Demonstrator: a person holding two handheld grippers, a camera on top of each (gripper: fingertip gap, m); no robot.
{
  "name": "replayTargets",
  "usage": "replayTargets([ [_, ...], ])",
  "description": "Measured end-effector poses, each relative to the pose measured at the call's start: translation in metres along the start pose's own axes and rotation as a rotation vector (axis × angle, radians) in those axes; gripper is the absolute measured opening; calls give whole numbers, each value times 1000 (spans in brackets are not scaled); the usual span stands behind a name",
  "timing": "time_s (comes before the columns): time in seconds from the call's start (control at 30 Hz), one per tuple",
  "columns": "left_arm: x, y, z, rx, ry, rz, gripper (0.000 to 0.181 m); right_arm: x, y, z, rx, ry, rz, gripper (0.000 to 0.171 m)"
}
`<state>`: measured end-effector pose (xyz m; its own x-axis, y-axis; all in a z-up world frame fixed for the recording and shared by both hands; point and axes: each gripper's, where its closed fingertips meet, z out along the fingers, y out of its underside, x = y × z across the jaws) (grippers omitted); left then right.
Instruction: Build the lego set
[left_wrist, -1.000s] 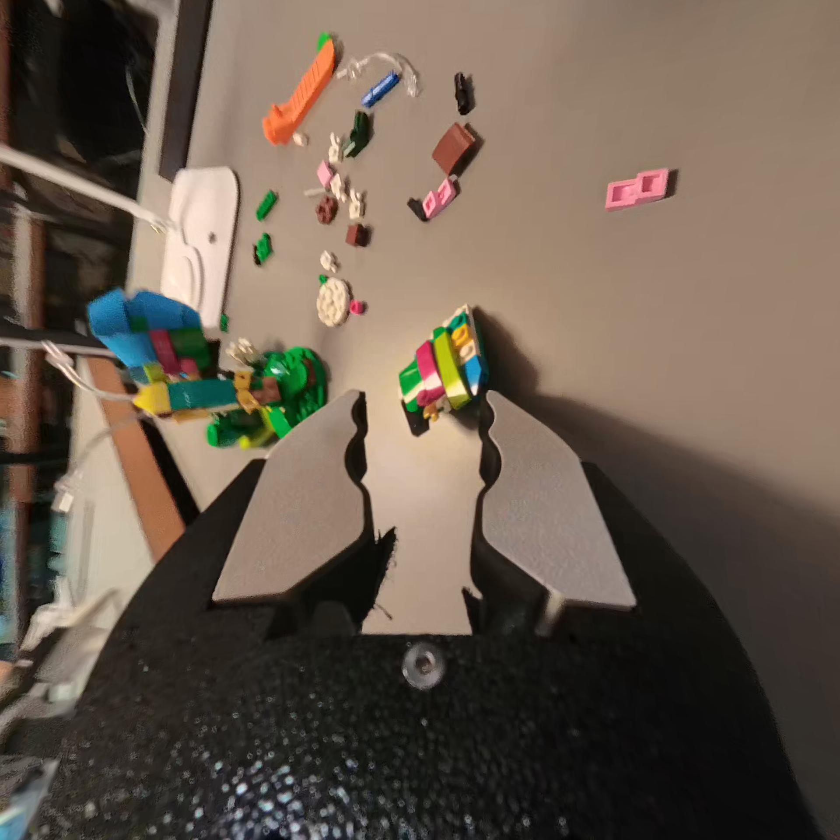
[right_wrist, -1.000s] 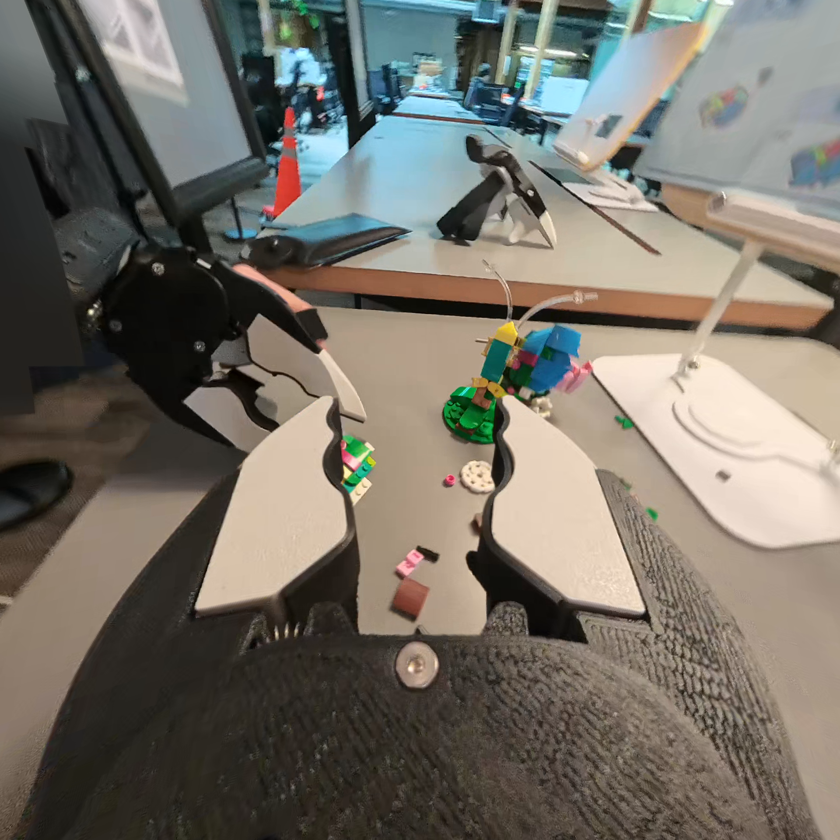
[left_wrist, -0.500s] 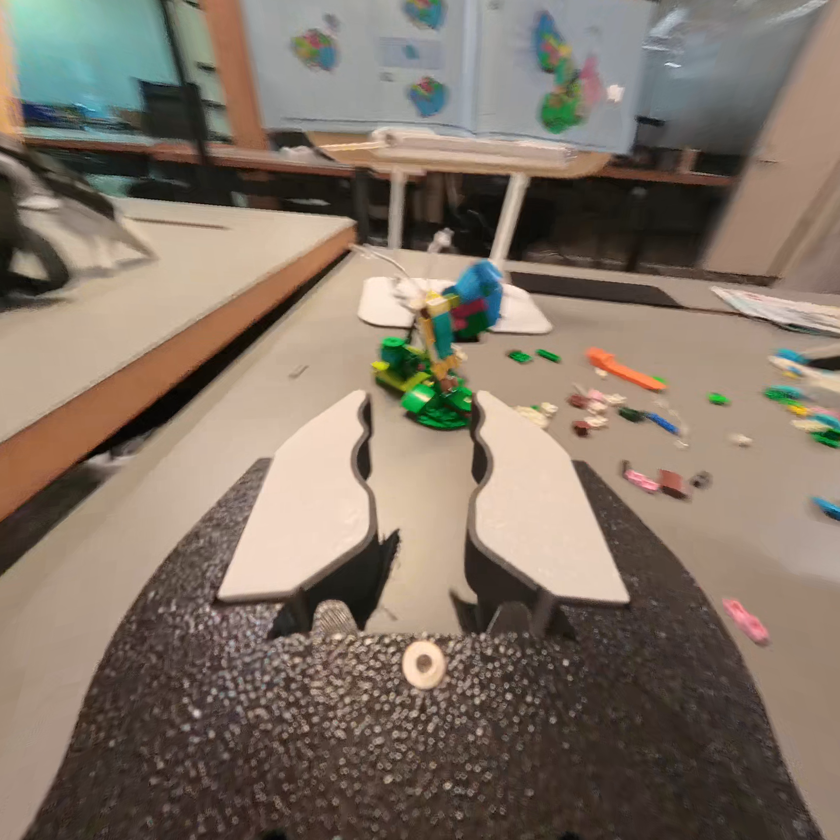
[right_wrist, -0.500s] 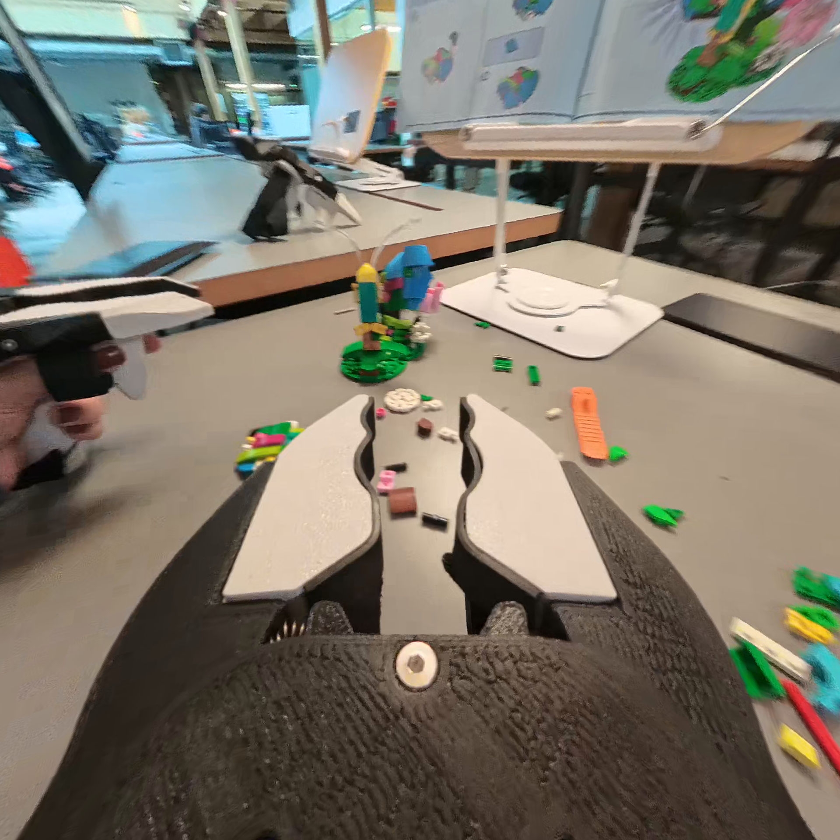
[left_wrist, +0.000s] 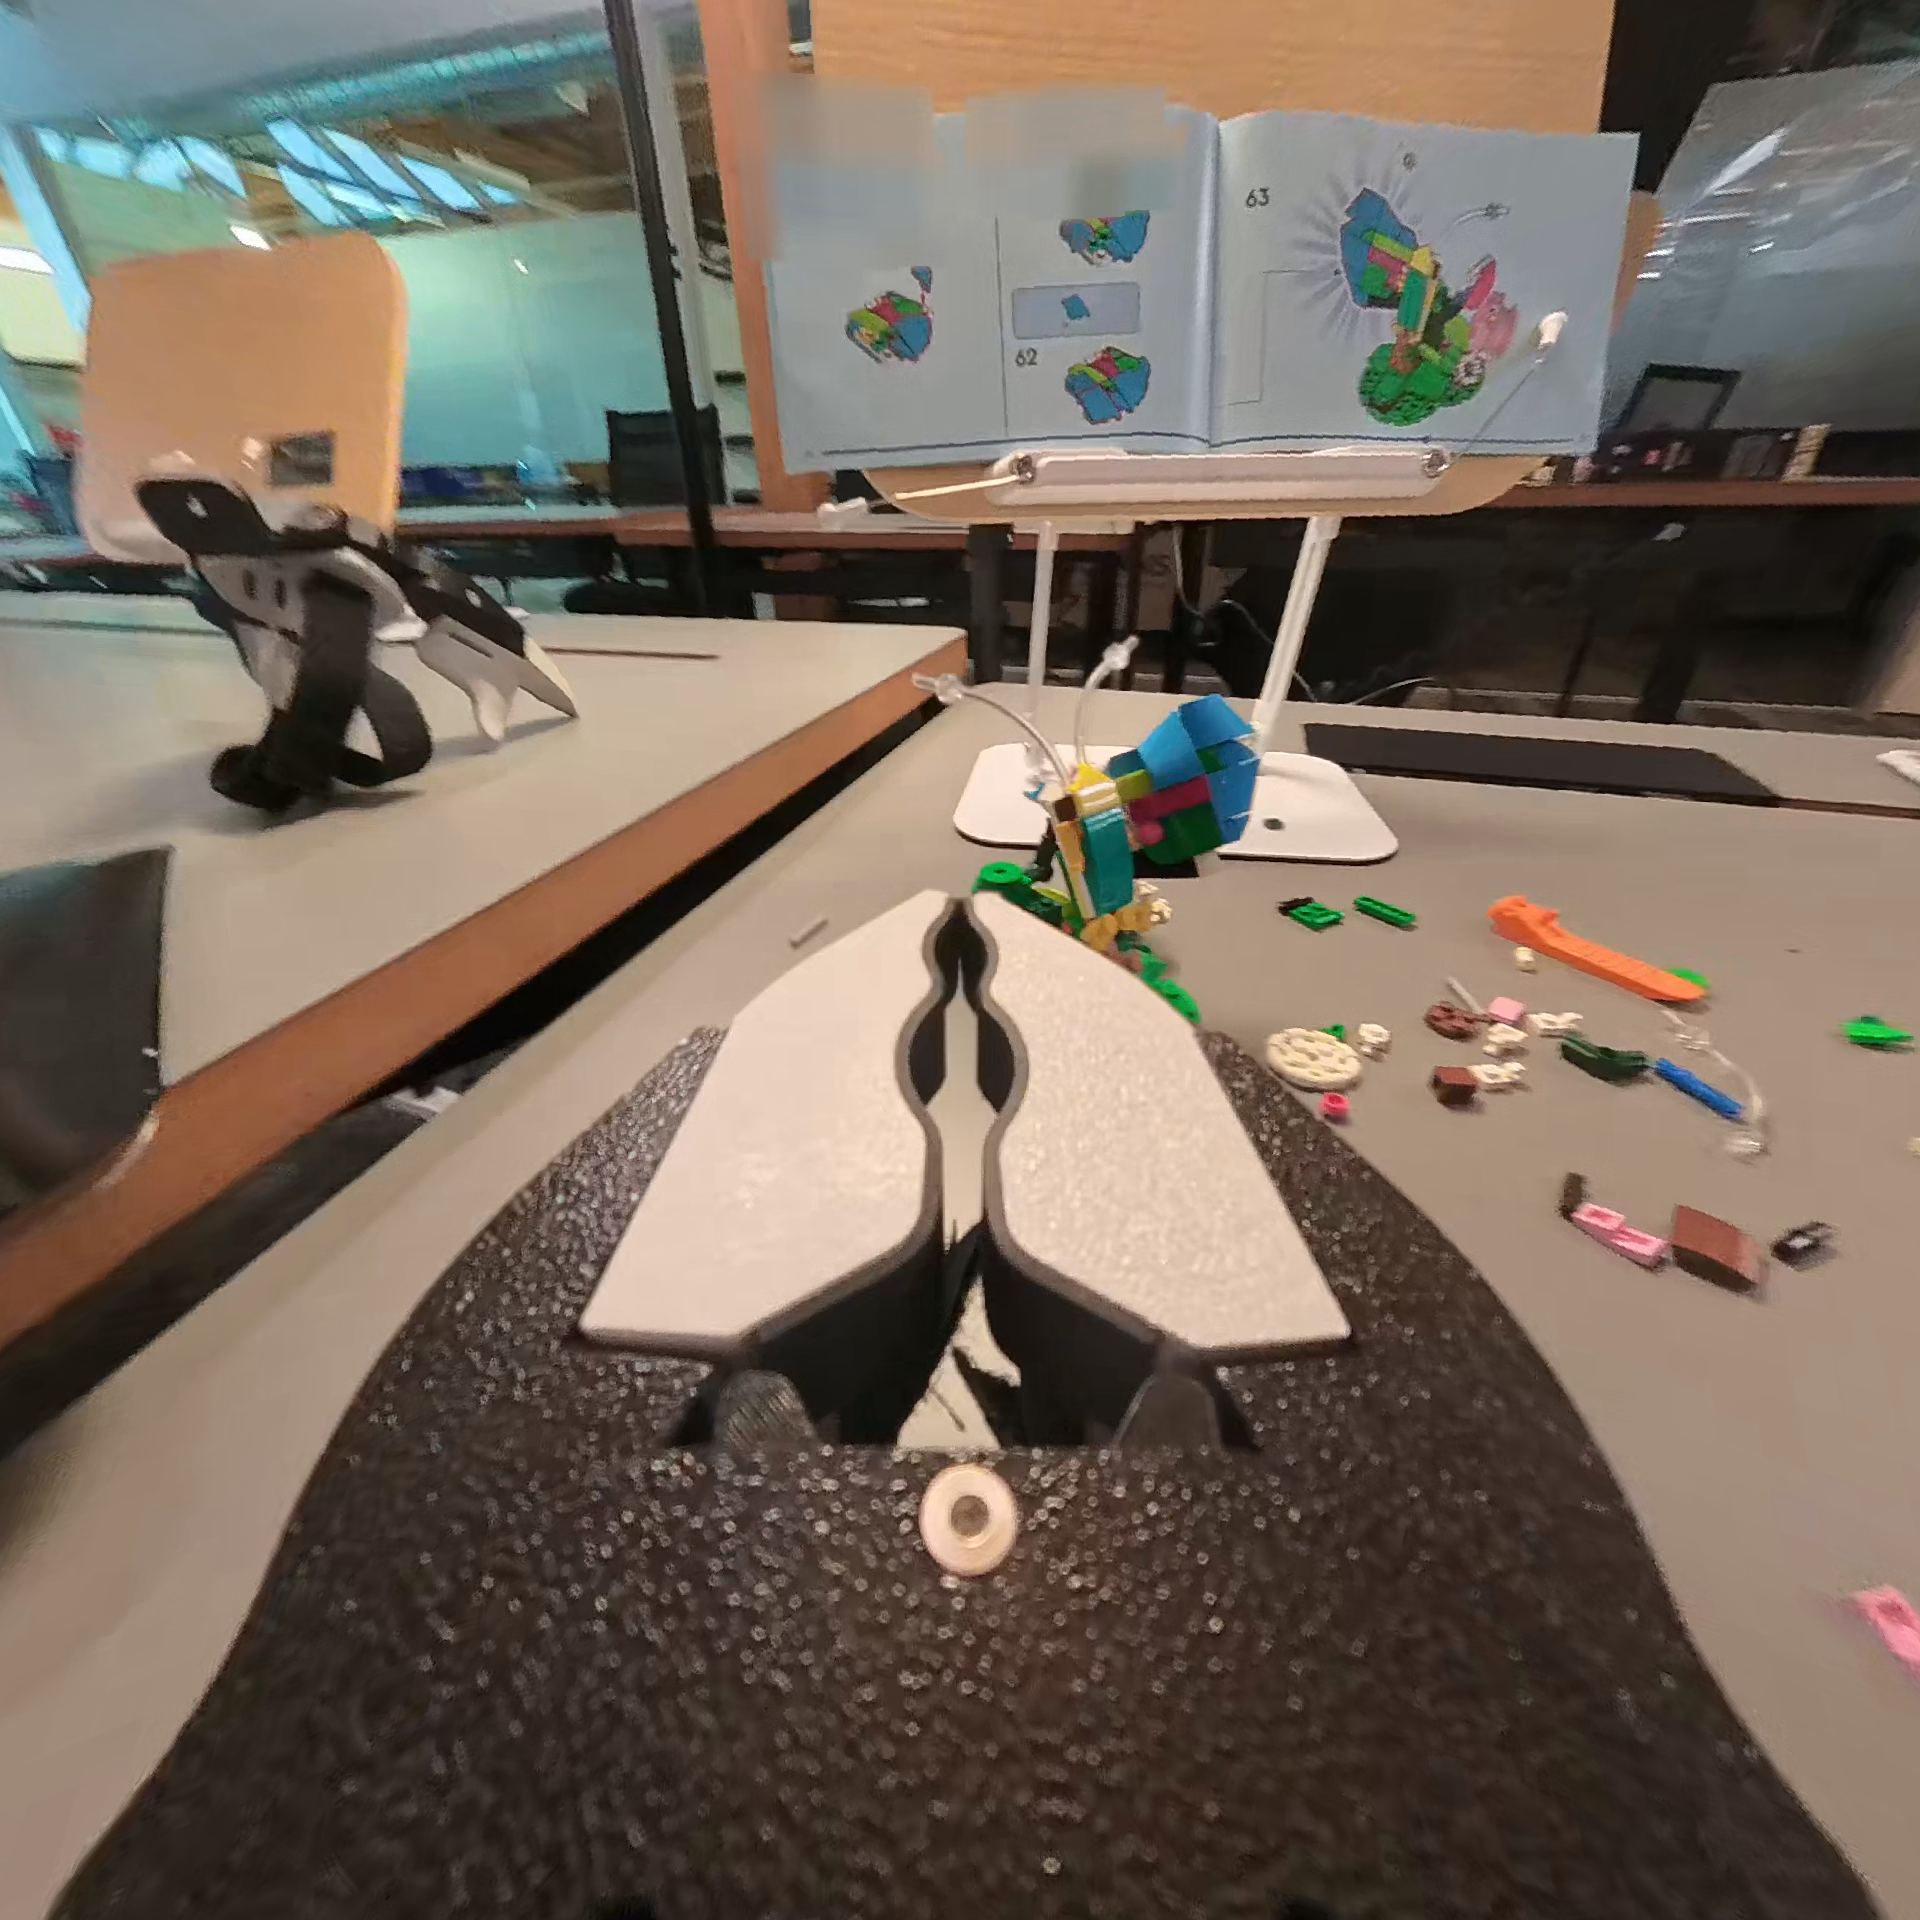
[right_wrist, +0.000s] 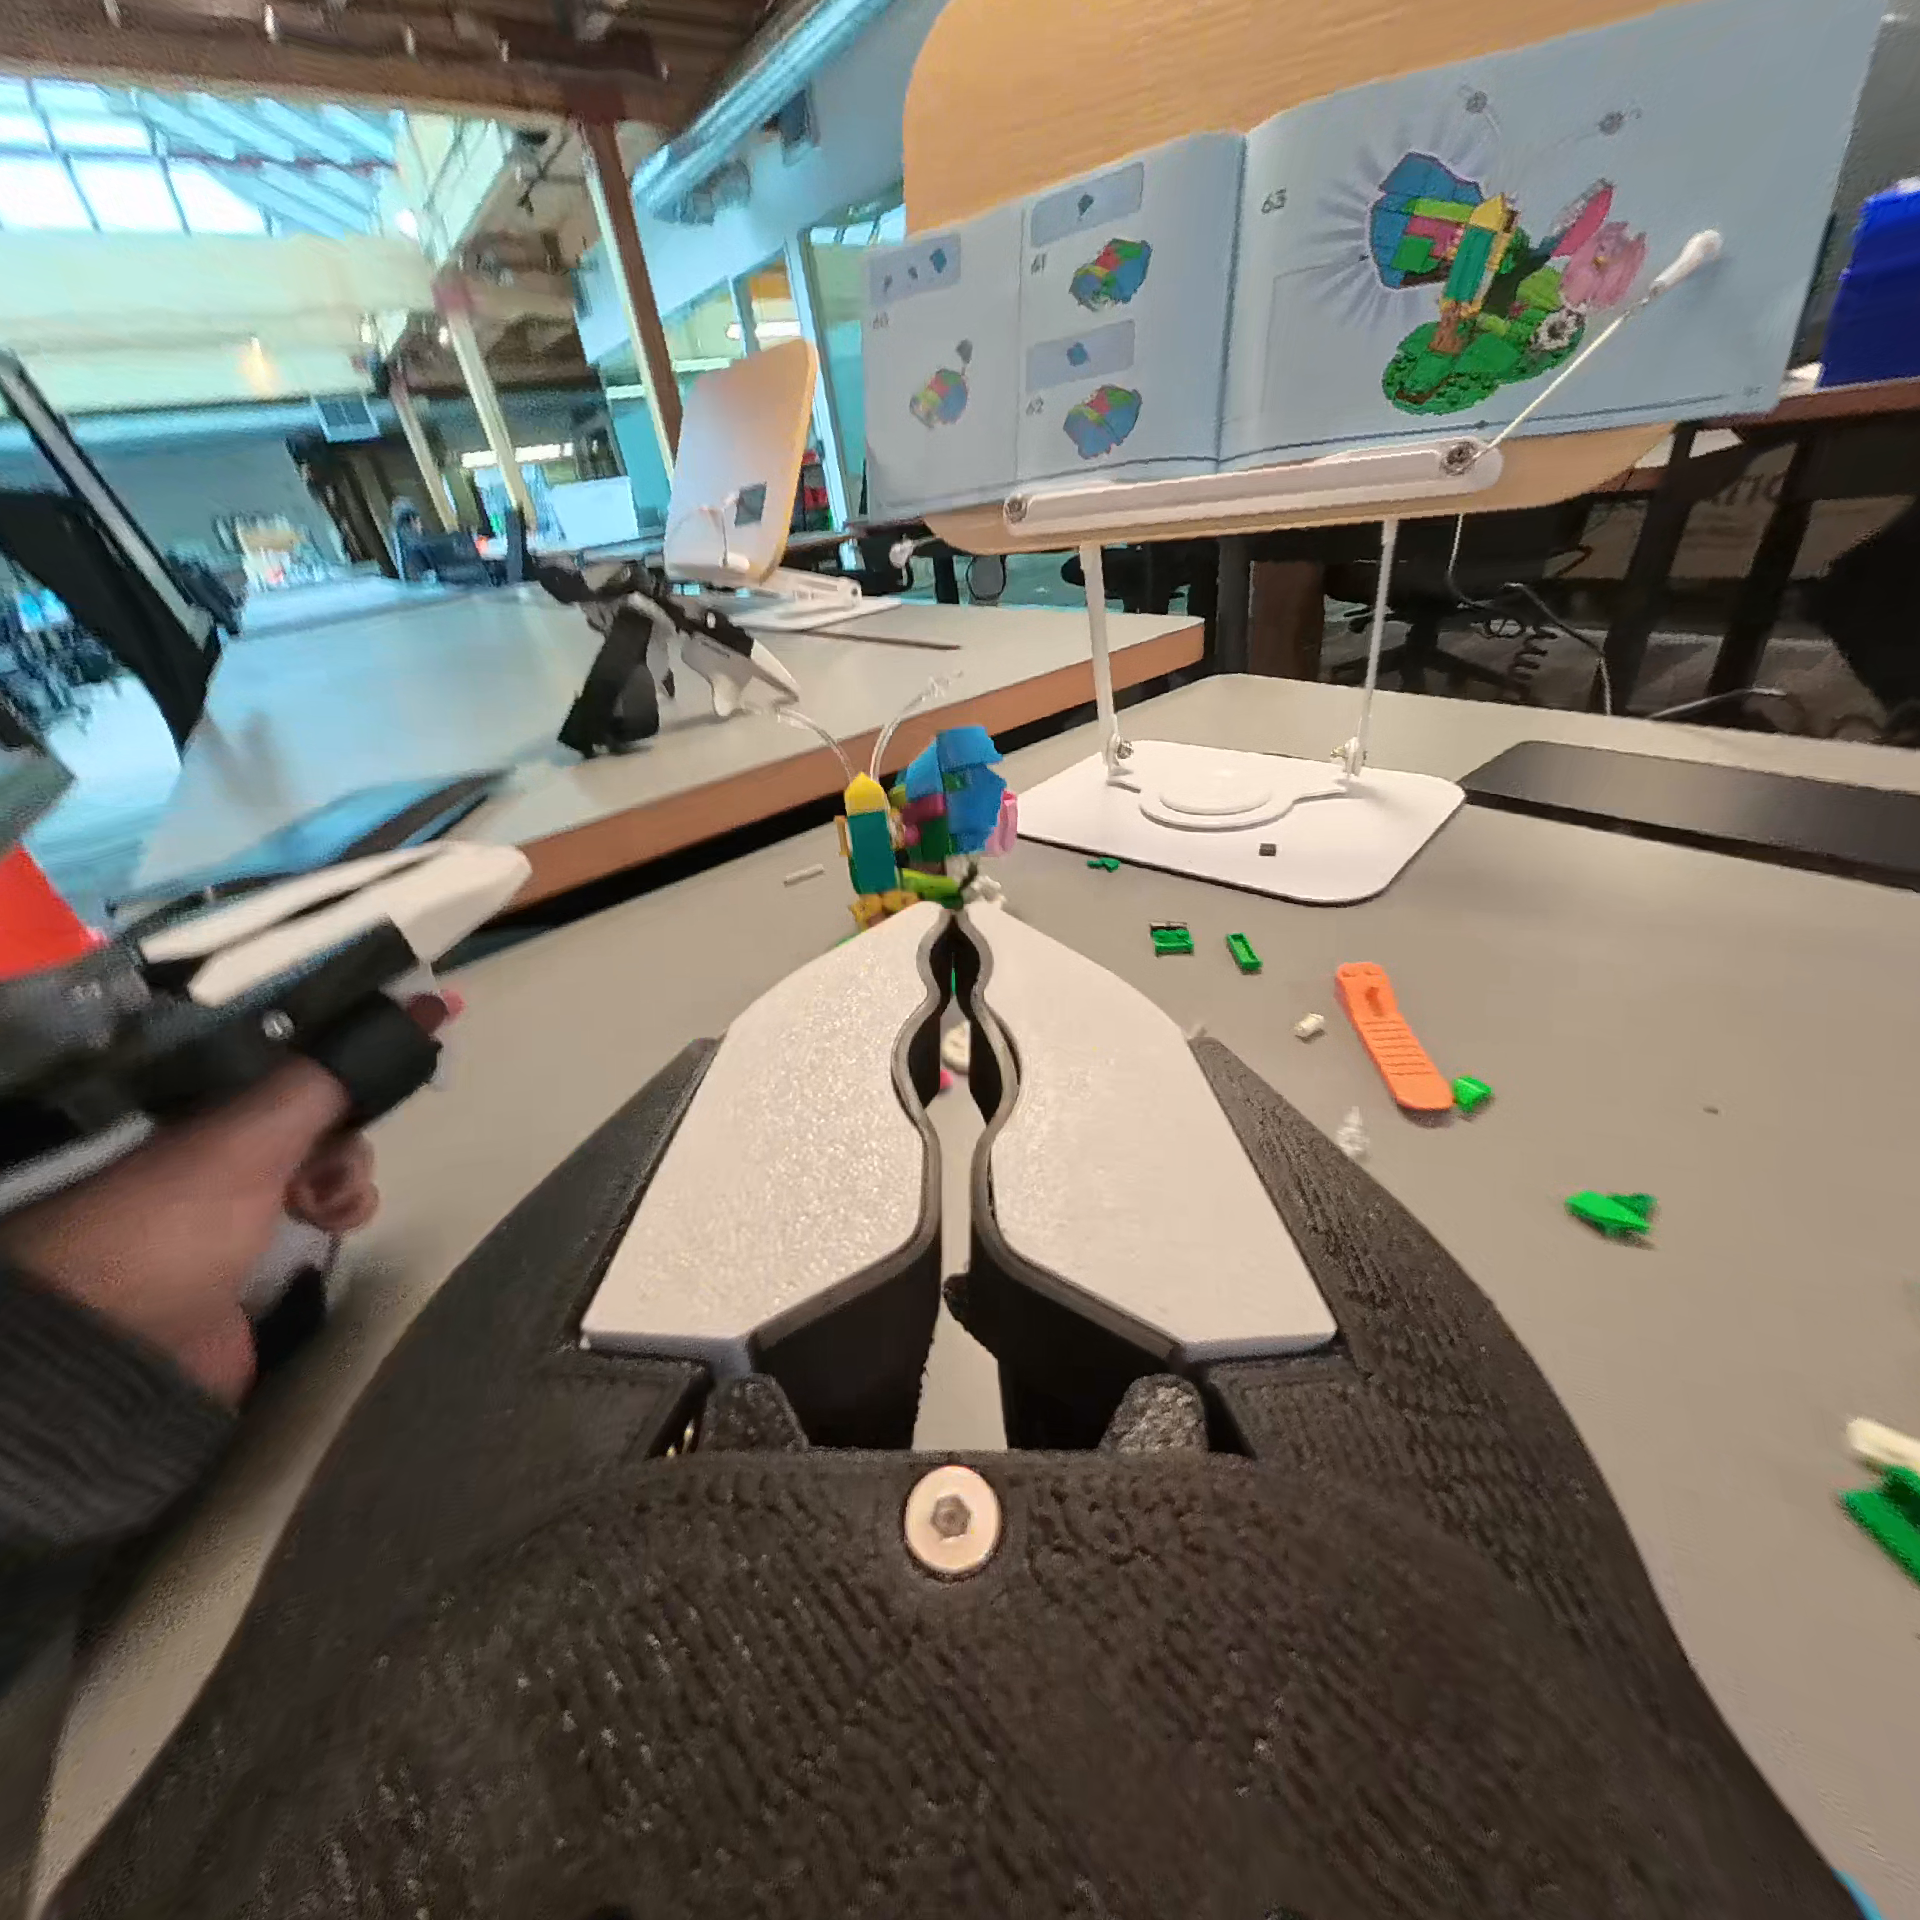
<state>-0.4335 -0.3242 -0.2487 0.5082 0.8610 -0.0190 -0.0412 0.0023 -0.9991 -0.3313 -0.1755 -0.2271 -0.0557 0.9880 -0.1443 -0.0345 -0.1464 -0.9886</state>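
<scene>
Pressing together at their tips, the fingers of the left gripper (left_wrist: 964, 912) are being held level above the grey table (left_wrist: 1558, 1455), with nothing clamped between them. The right gripper (right_wrist: 951, 923) is being carried the same way, its fingers meeting at the tips and empty. In the right wrist view the left gripper is also being shown at the left edge, gripped by a hand (right_wrist: 197, 1195).

Just beyond both pairs of fingertips, the partly built lego model (left_wrist: 1138, 821) is being kept upright on its green base, a blue block at its top and two clear curved stalks rising from it. Loose pieces are being left scattered to its right: a round cream plate (left_wrist: 1313, 1058), a brown brick (left_wrist: 1718, 1245) beside a pink piece (left_wrist: 1617, 1236), and farther off an orange brick separator (left_wrist: 1595, 949).

Behind the model, an open instruction booklet (left_wrist: 1195, 301) is being propped on a white stand (left_wrist: 1174, 816). On the neighbouring table (left_wrist: 312, 883) a spare gripper (left_wrist: 332, 644) is being left standing.
</scene>
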Motion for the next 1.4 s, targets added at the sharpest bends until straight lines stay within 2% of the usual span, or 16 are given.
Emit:
replayTargets([
  [0.17,-7,-18,-5,121,-2,-20,0,-6,3,9,48,73,83,0],
  [0.27,-17,-25,-9,203,7,-97,0,-27,4,4,67,-9,136,0],
  [0.33,-15,-24,-8,216,17,-108,0,-36,4,-4,84,-47,94,0],
  [0.4,-10,-22,-7,207,25,-91,0,-35,2,-7,104,-50,81,0],
  [0.57,-6,-21,-7,195,20,-108,0,-26,1,-9,121,-52,198,0],
  [0.73,3,-9,-3,84,-1,-63,0,-21,16,-3,41,-1,159,0],
  [0.87,14,-6,-1,60,2,32,0,-16,21,-1,1,62,97,0],
  [0.97,28,-1,2,24,100,54,0,-16,18,-2,3,89,45,0],
  [1.07,34,-4,1,42,189,-28,0,-20,13,-3,22,77,27,0],
  [1.2,25,-6,1,51,210,-151,0,-24,11,-3,40,50,38,0],
  [1.4,29,-5,1,50,201,-109,0,-34,-3,-9,119,3,27,0],
])
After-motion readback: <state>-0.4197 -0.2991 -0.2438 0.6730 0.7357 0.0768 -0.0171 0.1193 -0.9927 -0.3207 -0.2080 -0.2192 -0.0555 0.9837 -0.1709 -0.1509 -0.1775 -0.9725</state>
